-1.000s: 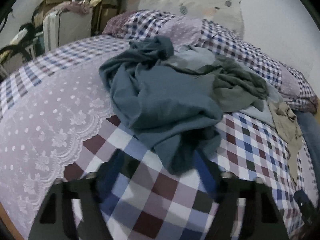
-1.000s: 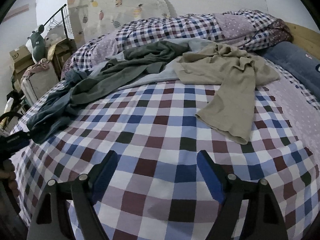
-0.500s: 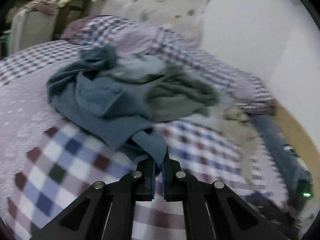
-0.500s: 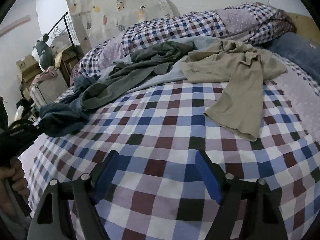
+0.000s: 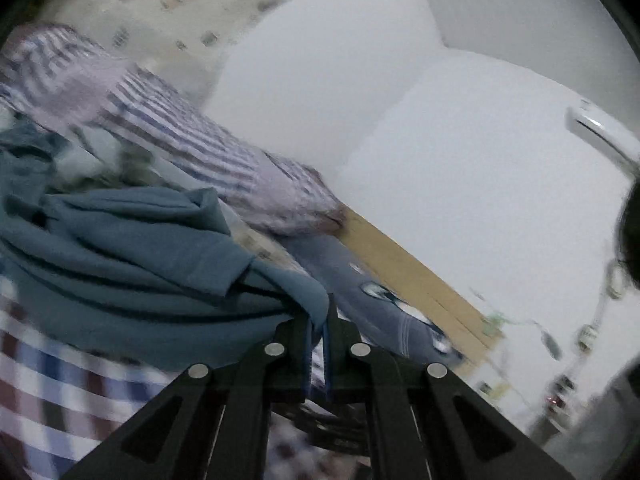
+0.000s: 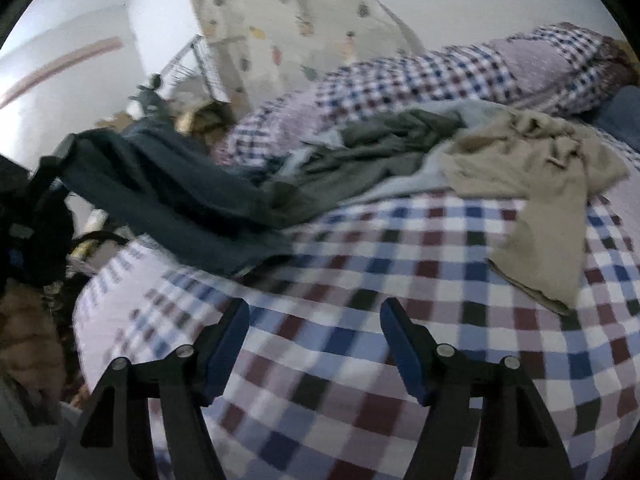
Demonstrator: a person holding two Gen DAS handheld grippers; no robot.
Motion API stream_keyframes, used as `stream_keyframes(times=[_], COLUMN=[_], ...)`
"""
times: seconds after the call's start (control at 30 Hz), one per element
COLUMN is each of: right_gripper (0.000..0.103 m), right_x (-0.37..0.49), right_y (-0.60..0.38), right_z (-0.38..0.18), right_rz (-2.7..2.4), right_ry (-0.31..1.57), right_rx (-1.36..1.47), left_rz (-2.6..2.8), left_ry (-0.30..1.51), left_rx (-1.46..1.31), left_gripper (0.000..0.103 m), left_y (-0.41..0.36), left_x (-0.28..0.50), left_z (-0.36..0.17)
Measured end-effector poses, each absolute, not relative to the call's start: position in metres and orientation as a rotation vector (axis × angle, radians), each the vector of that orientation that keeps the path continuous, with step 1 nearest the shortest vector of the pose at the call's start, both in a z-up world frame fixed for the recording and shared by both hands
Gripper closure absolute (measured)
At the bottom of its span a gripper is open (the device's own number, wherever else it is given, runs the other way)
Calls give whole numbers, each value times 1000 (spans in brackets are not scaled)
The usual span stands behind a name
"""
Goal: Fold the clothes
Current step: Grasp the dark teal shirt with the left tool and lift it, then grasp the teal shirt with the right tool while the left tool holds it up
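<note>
My left gripper [image 5: 316,320] is shut on an edge of the blue-grey garment [image 5: 132,252], which stretches up from the bed towards it. The right wrist view shows the same blue-grey garment [image 6: 172,196] lifted off the checked bedspread [image 6: 400,320] at the left, held by the left gripper [image 6: 60,152]. My right gripper [image 6: 314,320] is open above the bedspread, holding nothing. A dark green garment [image 6: 380,148], a pale grey one under it and a beige garment [image 6: 552,184] lie heaped at the far side.
A checked quilt roll [image 6: 460,76] lies along the wall behind the pile. A blue pillow [image 5: 384,304] and a wooden headboard [image 5: 404,276] are on the right. Boxes and clutter [image 6: 192,112] stand beside the bed on the left.
My left gripper closed on the blue-grey garment's edge and has swung up and right, pulling the cloth off the bed. The right gripper stays open and has tilted a little leftwards.
</note>
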State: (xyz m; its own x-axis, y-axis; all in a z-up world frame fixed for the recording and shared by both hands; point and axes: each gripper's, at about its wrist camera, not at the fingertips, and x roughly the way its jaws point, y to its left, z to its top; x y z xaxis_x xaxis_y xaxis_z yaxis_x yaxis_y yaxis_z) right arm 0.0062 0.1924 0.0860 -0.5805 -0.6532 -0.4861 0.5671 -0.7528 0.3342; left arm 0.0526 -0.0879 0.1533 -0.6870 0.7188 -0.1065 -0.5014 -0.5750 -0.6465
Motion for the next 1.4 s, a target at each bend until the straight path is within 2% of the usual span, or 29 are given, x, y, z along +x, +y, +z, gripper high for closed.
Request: stream_keyframes(times=[0.23, 0.27, 0.3, 0.33, 0.37, 0.4, 0.47, 0.6, 0.7, 0.9, 0.93, 0.97, 1.07, 1.2, 1.3, 1.33, 1.37, 1.4], right_gripper=[31, 31, 31, 31, 31, 31, 31, 31, 32, 54, 60, 71, 88, 90, 90, 90, 90, 90], right_x=[25, 27, 28, 29, 29, 29, 29, 30, 29, 28, 29, 29, 36, 51, 63, 67, 70, 73], right_y=[171, 168, 165, 162, 160, 158, 156, 155, 157, 153, 152, 150, 142, 127, 116, 113, 111, 111], right_z=[89, 89, 87, 86, 86, 85, 83, 83, 84, 79, 78, 78, 77, 71, 62, 59, 56, 54], right_rz=[-2205, -2201, -2198, -2197, -2198, -2199, -2199, -2177, -2180, -2206, -2200, -2186, -2121, -1996, -1907, -1871, -1839, -1818], right_ry=[-80, -62, -44, -27, -17, -9, -5, -3, -19, 39, 47, 55, 109, 225, 311, 330, 347, 357], right_rx=[756, 757, 759, 763, 765, 768, 769, 762, 760, 793, 795, 795, 780, 764, 778, 785, 792, 796], left_rz=[2370, 2373, 2379, 2374, 2364, 2353, 2322, 2315, 2392, 2361, 2332, 2304, 2264, 2285, 2287, 2289, 2286, 2279], left_ry=[-623, -588, -552, -534, -527, -525, -526, -532, -619, -975, -1023, -1062, -1093, -1066, -1112, -1131, -1150, -1175], left_rx=[-724, -750, -772, -779, -775, -767, -762, -816, -861, -905, -897, -894, -906, -959, -954, -953, -951, -951], left_gripper=[97, 89, 74, 65, 46, 32, 20, 19, 19, 19, 19, 19, 19, 19, 20, 21, 30, 46], left_y=[-54, -48, -43, -39, -37, -36, -37, -42, -60, -102, -105, -106, -99, -84, -84, -85, -86, -88], left_x=[35, 35, 35, 38, 43, 49, 54, 51, 47, 31, 29, 26, 17, 2, -4, -6, -8, -9], left_z=[136, 136, 136, 134, 130, 128, 124, 116, 108, 83, 80, 77, 70, 65, 60, 59, 57, 55])
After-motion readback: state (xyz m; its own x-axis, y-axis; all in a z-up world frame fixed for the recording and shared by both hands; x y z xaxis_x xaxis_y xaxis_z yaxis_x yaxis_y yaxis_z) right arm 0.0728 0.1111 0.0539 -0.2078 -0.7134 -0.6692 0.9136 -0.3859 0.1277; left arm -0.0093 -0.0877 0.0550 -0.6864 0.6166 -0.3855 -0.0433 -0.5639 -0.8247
